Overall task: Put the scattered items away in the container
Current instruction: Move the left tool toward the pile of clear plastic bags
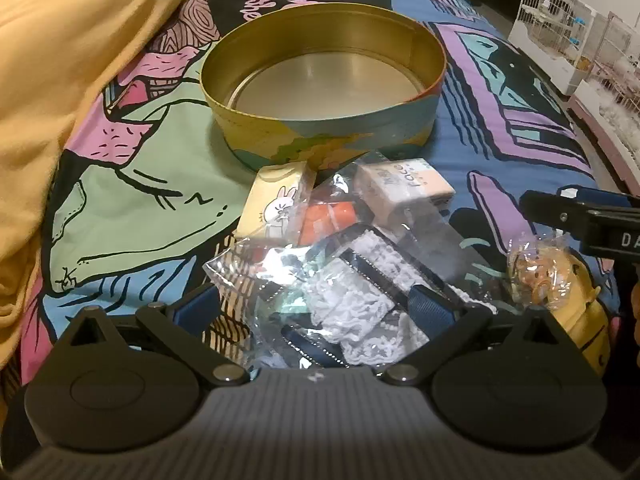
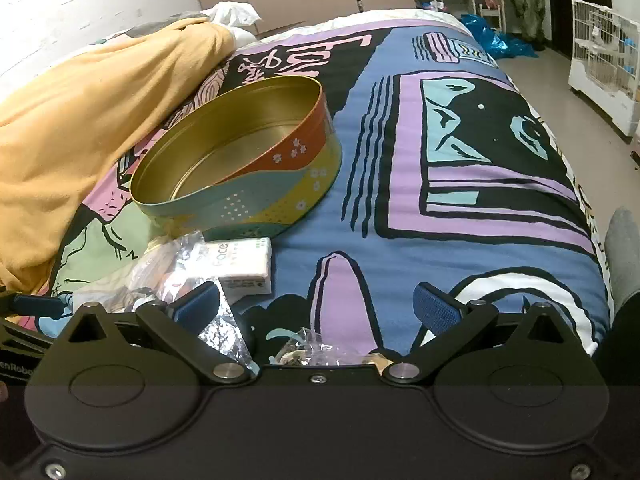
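Note:
An empty round tin (image 1: pixel 320 140) with a gold inside stands on the bedspread, seen further left in the right wrist view (image 2: pixel 248 200). In front of it lies a heap: a yellow bunny tissue pack (image 1: pixel 276 204), an orange item in a clear bag (image 1: pixel 328 220), a pale "face" tissue pack (image 1: pixel 404 188) (image 2: pixel 240 264), and a clear bag of white lace and navy ribbon (image 1: pixel 360 288). My left gripper (image 1: pixel 318 306) is open, astride the lace bag. My right gripper (image 2: pixel 318 308) is open over a small crinkled bag (image 2: pixel 312 348), which holds a yellow trinket (image 1: pixel 536 276).
An orange blanket (image 1: pixel 80 80) is bunched along the left of the bed. A yellow toy (image 1: pixel 580 320) lies at the right of the heap. The bed's edge drops off at the right, with white wire cages (image 2: pixel 604 64) on the floor beyond. A grey sock (image 2: pixel 622 256) shows at the right.

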Demonstrator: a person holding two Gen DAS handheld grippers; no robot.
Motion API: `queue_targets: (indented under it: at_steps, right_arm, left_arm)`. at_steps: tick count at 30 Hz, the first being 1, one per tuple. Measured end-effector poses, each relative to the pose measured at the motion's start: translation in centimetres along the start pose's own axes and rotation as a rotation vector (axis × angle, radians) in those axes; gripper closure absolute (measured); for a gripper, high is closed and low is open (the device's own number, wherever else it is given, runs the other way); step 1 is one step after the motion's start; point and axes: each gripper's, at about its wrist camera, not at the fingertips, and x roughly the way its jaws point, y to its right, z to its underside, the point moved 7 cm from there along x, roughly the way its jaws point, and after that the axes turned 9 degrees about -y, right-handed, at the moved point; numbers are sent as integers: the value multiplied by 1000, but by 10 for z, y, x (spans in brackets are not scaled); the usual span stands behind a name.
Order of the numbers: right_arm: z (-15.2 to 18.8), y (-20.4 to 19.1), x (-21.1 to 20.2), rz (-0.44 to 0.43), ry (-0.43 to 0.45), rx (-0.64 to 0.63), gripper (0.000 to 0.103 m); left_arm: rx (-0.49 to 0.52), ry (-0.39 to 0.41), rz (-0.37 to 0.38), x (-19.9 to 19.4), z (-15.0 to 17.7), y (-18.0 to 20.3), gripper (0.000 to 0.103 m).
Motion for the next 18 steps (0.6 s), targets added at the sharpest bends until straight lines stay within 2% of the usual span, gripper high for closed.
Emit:
queue_targets:
  at_steps: [18]
  right_arm:
    - [0, -1, 4, 2, -9, -2, 0]
  left_arm:
    - [28, -18, 7, 4, -1, 10, 0]
